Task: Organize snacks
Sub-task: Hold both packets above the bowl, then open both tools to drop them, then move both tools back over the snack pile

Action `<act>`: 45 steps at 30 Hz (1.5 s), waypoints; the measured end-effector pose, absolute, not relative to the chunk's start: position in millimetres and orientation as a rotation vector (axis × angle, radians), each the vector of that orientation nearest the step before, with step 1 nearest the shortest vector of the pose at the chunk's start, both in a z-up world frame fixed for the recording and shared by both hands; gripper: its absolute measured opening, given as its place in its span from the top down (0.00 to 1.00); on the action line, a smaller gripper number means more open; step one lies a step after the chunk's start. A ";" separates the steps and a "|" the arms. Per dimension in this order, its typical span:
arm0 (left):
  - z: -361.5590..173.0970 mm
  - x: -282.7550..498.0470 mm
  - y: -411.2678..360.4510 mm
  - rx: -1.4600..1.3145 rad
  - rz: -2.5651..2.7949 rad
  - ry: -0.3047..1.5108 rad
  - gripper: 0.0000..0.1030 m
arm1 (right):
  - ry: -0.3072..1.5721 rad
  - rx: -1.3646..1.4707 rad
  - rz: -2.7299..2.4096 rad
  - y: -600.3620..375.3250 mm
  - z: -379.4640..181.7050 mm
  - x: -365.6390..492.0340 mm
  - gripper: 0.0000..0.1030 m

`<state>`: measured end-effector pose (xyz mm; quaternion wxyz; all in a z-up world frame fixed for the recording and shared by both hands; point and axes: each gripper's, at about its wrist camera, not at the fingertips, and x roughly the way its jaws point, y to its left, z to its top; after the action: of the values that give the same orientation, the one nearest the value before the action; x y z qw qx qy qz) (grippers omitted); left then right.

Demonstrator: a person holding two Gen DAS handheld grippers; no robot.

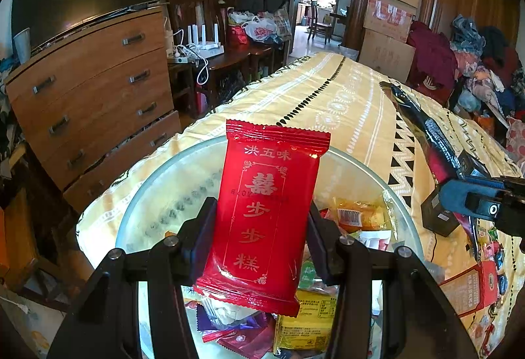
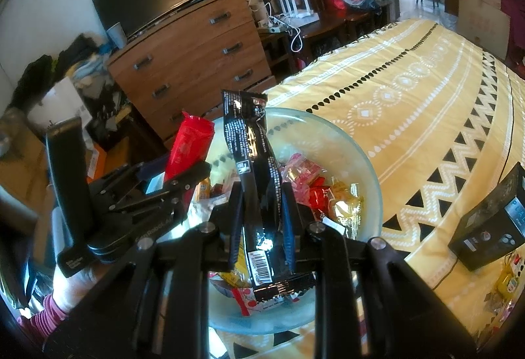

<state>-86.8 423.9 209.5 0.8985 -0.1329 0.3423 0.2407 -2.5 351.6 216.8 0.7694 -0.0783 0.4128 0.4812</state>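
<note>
My left gripper (image 1: 261,211) is shut on a red snack packet (image 1: 265,214) with gold characters, held upright above a glass bowl (image 1: 170,195) that holds several wrapped snacks. In the right wrist view my right gripper (image 2: 262,195) is shut on a long black snack packet (image 2: 252,168), also upright over the same bowl (image 2: 356,155). The left gripper (image 2: 174,168) with its red packet (image 2: 188,142) stands just left of it. From the left wrist view the right gripper (image 1: 449,195) and its black packet (image 1: 426,129) show at the right.
The bowl rests on a yellow patterned cloth (image 2: 410,90). A black box (image 2: 489,227) and loose sweets (image 2: 505,290) lie right of the bowl, and a red box (image 1: 472,290) is near them. A wooden chest of drawers (image 1: 92,90) stands to the left.
</note>
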 end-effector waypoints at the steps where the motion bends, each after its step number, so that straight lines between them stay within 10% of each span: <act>1: 208.7 -87.7 422.8 -0.275 0.499 0.711 0.49 | 0.897 -0.171 1.045 352.6 216.5 -2.9 0.79; 25: 211.9 -83.0 425.9 -0.305 0.537 0.783 0.41 | 0.919 -0.198 1.035 362.3 213.1 -4.6 0.70; 31: 219.6 -87.2 431.0 -0.313 0.611 0.753 0.22 | 0.829 -0.233 1.019 354.8 227.8 -19.9 0.55; 36: 235.6 -98.8 421.3 -0.278 0.673 0.704 0.11 | 0.667 -0.250 0.984 328.4 253.7 -45.9 0.24; 45: 268.7 -107.3 353.1 -0.201 0.636 0.643 0.11 | 0.492 -0.121 0.878 228.6 286.3 -80.0 0.09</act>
<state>-107.3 353.1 268.7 0.8946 -0.0972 0.3099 0.3070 -80.0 228.6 286.3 0.8743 -0.0580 0.2355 0.4205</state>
